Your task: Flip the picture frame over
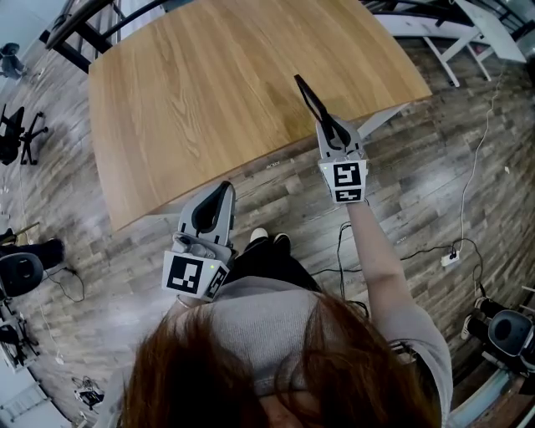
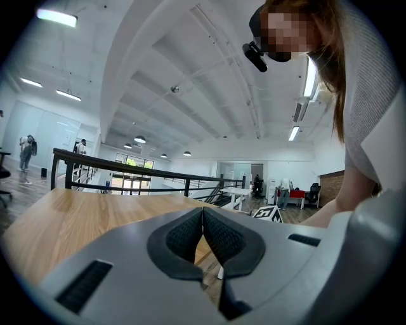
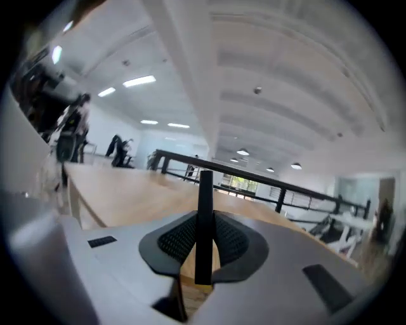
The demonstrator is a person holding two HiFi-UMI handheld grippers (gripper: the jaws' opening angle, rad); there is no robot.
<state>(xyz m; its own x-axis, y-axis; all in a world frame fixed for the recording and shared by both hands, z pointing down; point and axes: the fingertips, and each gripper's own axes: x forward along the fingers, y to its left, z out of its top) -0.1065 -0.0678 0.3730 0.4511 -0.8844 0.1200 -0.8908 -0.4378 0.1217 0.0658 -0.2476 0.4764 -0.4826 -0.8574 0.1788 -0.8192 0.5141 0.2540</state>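
Observation:
My right gripper is shut on a thin dark picture frame, held edge-on in the air over the front right part of the wooden table. In the right gripper view the frame stands as a narrow black bar clamped between the pads of the right gripper, with the tabletop beyond. My left gripper hangs close to the person's body, off the table's front edge, over the floor. Its jaws meet at the tips with nothing between them.
The table has black railing behind it. Office chairs stand on the wood floor at the left. A cable and power strip lie on the floor at the right. White furniture legs stand at the top right.

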